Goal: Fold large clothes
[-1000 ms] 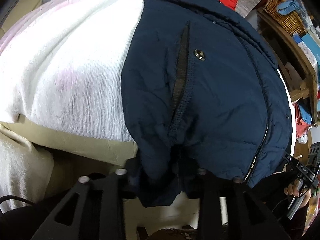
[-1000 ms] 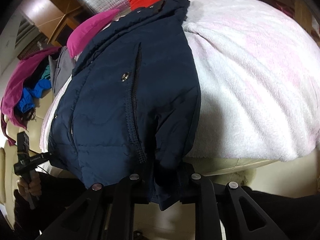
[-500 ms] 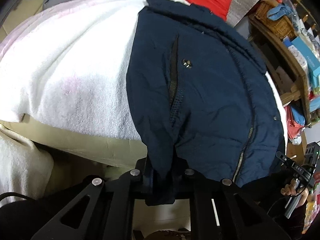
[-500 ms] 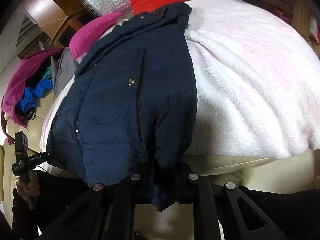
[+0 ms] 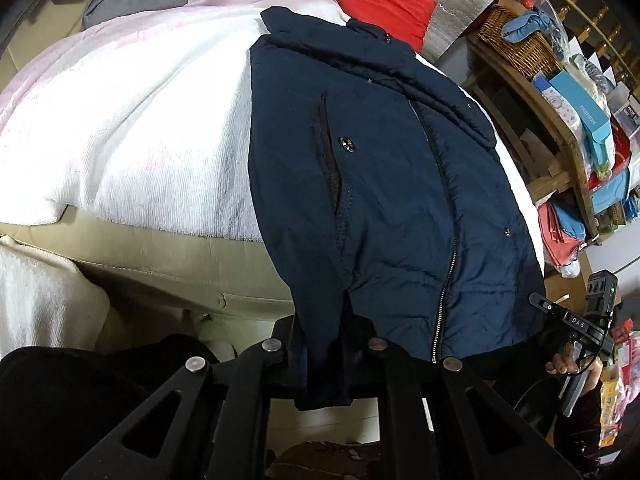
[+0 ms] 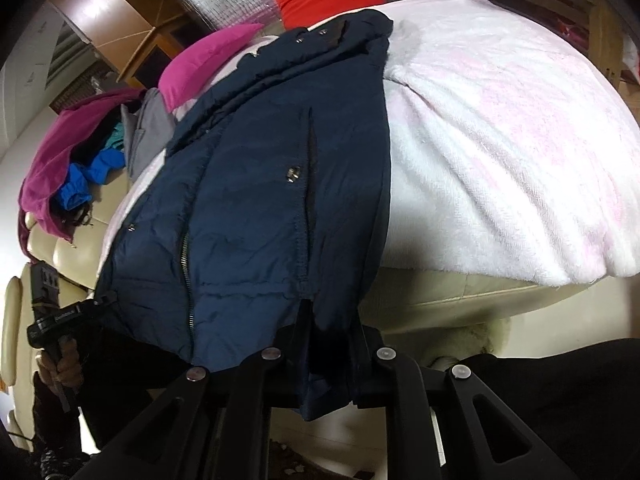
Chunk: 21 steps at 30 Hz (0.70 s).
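So the navy puffer jacket (image 5: 380, 184) is lying face up on the white fluffy blanket (image 5: 132, 128), collar at the far end by the red cushion (image 5: 388, 4), hem hanging off the near edge of the bed. It already looks narrow, like the sides have been turned in, though I can't see the sleeves, so that's a guess.

Both tools have the hem. The left gripper (image 5: 324, 354) has its jaws pinched nearly together on one bottom corner, and the right gripper (image 6: 326, 354) is doing the same on the other, with a flap of fabric dangling below each set of jaws.

My guess is the hem goes up toward the collar next. Stuff that could bite:

- Puffer fabric is slick and thick. Each grip looks like a small bunch of cloth right at the edge, so a quick lift could pull a corner free.
- If one hand travels faster than the other, the fold lands crooked and the zipper (image 5: 444, 280) line twists.
- The blanket is grippy and loose, so dragging instead of lifting could bunch it up under the jacket.
- Trapped air may make the fold spring back open.
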{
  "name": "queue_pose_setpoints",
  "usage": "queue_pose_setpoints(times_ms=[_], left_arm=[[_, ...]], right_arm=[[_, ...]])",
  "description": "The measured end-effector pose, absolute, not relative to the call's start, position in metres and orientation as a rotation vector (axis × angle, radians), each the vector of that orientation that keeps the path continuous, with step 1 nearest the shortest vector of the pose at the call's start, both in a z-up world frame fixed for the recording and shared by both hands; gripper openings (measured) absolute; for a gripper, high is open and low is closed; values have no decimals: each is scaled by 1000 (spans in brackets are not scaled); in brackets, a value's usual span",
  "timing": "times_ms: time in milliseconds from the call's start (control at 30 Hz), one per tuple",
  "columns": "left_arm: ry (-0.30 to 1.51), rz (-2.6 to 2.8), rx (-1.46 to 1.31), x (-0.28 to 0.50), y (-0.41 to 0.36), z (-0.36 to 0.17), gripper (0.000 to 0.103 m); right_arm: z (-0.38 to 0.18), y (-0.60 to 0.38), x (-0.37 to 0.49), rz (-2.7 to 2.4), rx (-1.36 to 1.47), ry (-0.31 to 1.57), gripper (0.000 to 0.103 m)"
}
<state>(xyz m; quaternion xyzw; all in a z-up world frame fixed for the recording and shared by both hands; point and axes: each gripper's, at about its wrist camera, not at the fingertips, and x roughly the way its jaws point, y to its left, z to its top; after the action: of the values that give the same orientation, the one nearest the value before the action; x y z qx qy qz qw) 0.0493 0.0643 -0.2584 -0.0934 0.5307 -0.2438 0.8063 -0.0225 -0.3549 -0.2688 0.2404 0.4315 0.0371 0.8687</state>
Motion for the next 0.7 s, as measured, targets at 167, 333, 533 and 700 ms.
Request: queue_pose_setpoints(times_ms=[167,333,533,700], left_arm=[[1100,-568,-215,70,56,-232,12],[1049,-617,-239,89,59,-194,12],[987,-646,-297,128,61,-155,12],[953,-629,-326,164,58,-136,12]], right_arm=[[-240,-365,-28,170,585,825,16],[-194,-379,-22,247,622,698,15],[-143,-386,3,256,588,592,15],[-108,-398,32,226,567,505,15]])
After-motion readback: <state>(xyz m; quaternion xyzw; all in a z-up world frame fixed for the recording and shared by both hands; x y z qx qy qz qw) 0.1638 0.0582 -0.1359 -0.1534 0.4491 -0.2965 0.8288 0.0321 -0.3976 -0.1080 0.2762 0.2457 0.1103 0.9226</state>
